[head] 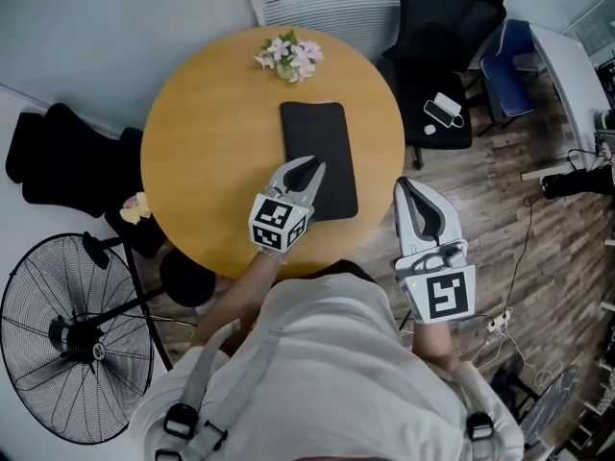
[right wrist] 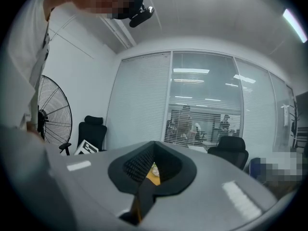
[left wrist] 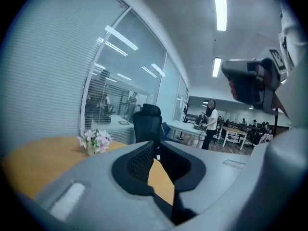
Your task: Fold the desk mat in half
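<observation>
A black desk mat (head: 322, 147) lies flat on the round wooden table (head: 211, 142), its long side running away from me. My left gripper (head: 315, 165) hovers above the mat's near left corner and hides it. Its jaws are together, with nothing between them. In the left gripper view that gripper (left wrist: 155, 143) points nearly level across the table (left wrist: 43, 153), and the mat is out of sight. My right gripper (head: 404, 182) hangs beyond the table's near right edge, shut and empty; in its own view, the right gripper (right wrist: 154, 144) looks toward glass walls.
A small bunch of flowers (head: 291, 56) stands at the table's far edge, just beyond the mat. A black office chair (head: 437, 46) sits at the far right and a floor fan (head: 72, 339) at the near left. A person (left wrist: 210, 124) stands far off.
</observation>
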